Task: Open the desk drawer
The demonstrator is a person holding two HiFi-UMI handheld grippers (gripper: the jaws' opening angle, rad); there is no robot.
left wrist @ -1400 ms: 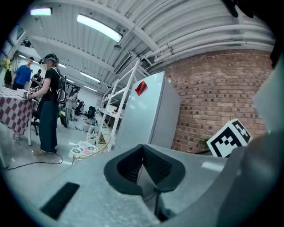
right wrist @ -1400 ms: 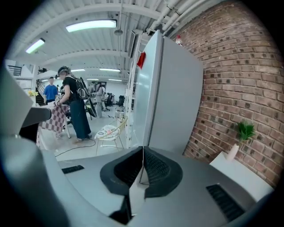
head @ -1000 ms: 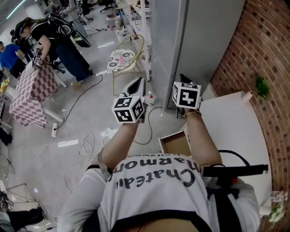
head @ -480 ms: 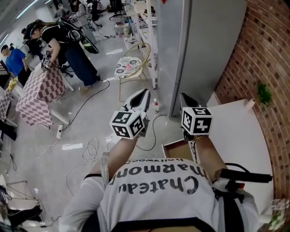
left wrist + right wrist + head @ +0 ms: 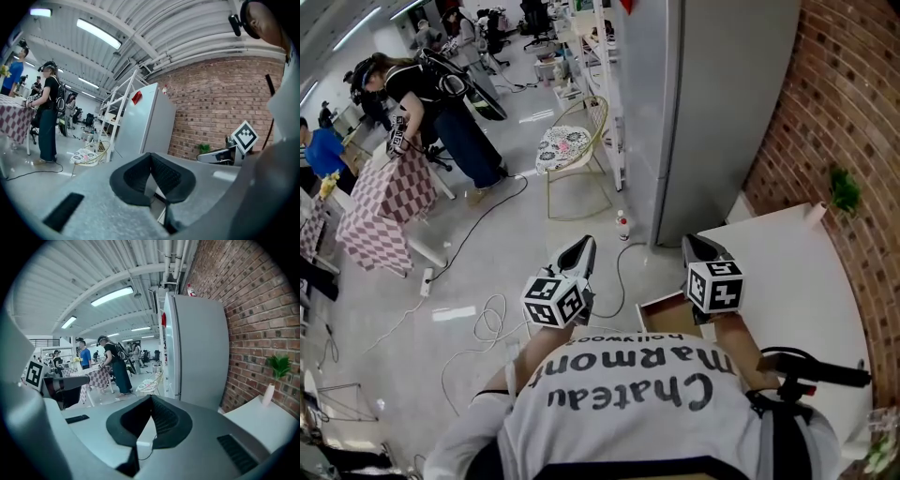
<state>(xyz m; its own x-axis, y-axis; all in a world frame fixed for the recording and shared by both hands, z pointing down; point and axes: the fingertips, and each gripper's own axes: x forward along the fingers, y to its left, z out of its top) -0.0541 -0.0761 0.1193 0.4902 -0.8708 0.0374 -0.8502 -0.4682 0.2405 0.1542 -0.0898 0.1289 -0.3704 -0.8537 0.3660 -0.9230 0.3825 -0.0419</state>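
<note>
In the head view, a brick wall (image 5: 853, 103) is running down the right side of a workshop, with a grey refrigerator (image 5: 722, 103) and a white desk (image 5: 797, 272) standing against it. The drawer (image 5: 664, 309) is jutting from the desk's left edge, its wooden inside showing, near the right gripper (image 5: 692, 242). The left gripper (image 5: 579, 246) is hovering over the floor (image 5: 487, 244).

In the left gripper view, the jaws are pressing together on nothing.

In the right gripper view, the jaws are likewise meeting, empty, and pointing toward the refrigerator.
</note>
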